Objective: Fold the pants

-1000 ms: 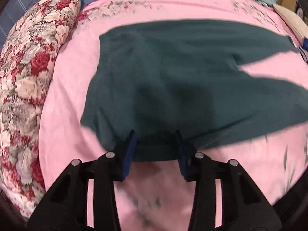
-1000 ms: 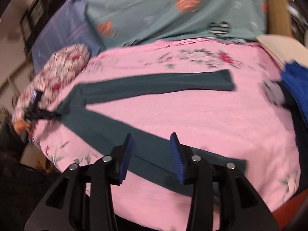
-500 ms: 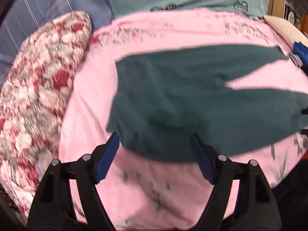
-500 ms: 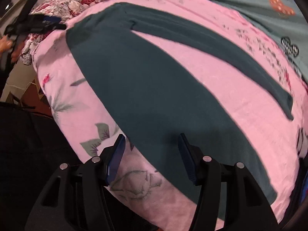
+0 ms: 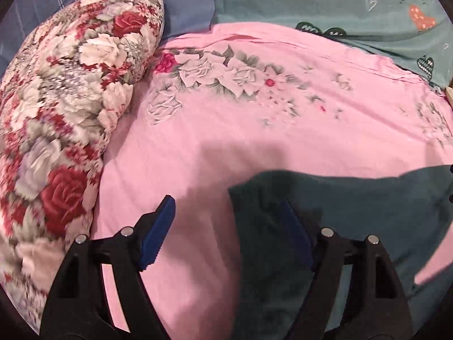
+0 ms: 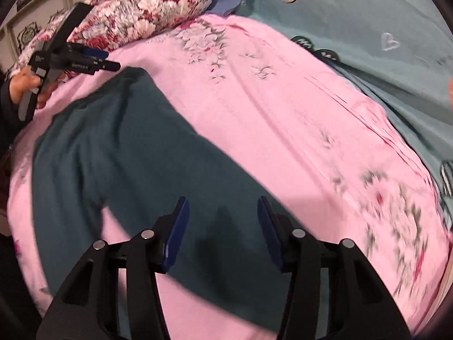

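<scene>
Left gripper point(image 5: 226, 223) shifted to waistband corner, pants point(image 6: 136, 164) legs cut off, blurry

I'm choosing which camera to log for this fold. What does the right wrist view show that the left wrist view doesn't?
Only the right wrist view shows the left gripper from outside, open near the waist corner, plus the hand and the leg split. Only the left wrist view shows the waist corner close, between its spread jaws. Both show the pants, pink sheet and floral pillow.
</scene>
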Available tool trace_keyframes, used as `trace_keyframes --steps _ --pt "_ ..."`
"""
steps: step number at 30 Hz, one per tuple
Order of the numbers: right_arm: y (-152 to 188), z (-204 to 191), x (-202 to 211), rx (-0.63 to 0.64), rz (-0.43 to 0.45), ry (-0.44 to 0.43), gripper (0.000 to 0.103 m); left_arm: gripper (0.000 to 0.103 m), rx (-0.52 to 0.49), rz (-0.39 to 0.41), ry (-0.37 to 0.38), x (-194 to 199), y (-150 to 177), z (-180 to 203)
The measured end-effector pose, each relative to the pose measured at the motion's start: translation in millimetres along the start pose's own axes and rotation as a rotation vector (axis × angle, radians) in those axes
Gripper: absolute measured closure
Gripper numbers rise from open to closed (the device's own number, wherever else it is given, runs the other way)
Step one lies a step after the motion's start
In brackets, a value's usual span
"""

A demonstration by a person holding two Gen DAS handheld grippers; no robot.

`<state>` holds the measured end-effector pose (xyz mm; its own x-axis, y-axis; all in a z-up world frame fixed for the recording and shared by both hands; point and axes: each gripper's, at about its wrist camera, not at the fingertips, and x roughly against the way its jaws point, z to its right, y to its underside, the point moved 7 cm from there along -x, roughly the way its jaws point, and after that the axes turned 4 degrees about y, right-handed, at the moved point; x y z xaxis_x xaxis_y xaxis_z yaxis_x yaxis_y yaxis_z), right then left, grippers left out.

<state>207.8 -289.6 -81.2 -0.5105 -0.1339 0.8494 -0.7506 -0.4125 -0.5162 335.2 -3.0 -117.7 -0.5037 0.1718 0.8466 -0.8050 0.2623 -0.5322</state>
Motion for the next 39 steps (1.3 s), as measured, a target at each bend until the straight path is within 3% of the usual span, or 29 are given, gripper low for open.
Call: trace_keyframes --steps 4,6,7,8,9,11,15,22,26,29,32,36,39 --pt "-14.4 6.1 -47.6 0.018 -0.052 -0.062 0.054 0.027 -0.035 -0.062 -0.004 -32.2 -6.2 -2.2" --pt "-13.4 1.8 -64.9 0.027 -0.098 -0.084 0.068 0.035 -0.065 -0.082 0.004 -41.6 -3.0 5.7" --pt "-15.6 0.3 -67.3 0.027 -0.091 -0.098 0.074 0.047 -0.078 -0.075 0.020 -42.1 -2.3 9.9" --pt "-15.7 1.0 -68.2 0.017 -0.099 -0.116 0.084 0.067 -0.084 -0.072 0.042 -41.7 -1.7 13.2" --pt "-16.8 1.9 -69.2 0.002 -0.107 -0.138 0.101 0.077 -0.092 -0.071 0.067 -41.0 -2.3 17.8" --pt "-16.5 3.8 -64.2 -0.027 -0.106 -0.170 0.101 0.083 -0.116 -0.064 0.040 -38.1 -2.8 22.2" --pt "-18.4 -4.4 -37.6 -0.017 -0.039 -0.158 0.101 0.085 -0.123 -0.046 0.041 -25.0 -2.1 23.1" --pt "-22.8 -15.7 27.4 -0.035 0.107 -0.125 0.101 0.085 -0.089 0.076 0.059 28.3 -12.1 23.8" --pt "-11.4 -32.4 72.5 -0.035 0.193 -0.116 0.101 0.085 -0.076 0.169 0.089 77.1 1.8 31.0" --pt "20.5 -66.8 112.7 -0.016 0.259 -0.127 0.101 0.085 -0.069 0.228 0.116 116.7 37.4 30.8" --pt "68.6 -116.7 134.0 -0.019 0.273 -0.218 0.101 0.084 -0.069 0.212 0.151 135.4 88.3 29.4" --pt "121.8 -172.6 109.3 -0.053 0.209 -0.283 0.101 0.082 -0.028 0.106 0.148 116.4 157.1 19.1" --pt "139.7 -188.8 89.1 -0.101 0.189 -0.298 0.101 0.080 0.037 0.065 0.159 102.2 183.1 7.1"
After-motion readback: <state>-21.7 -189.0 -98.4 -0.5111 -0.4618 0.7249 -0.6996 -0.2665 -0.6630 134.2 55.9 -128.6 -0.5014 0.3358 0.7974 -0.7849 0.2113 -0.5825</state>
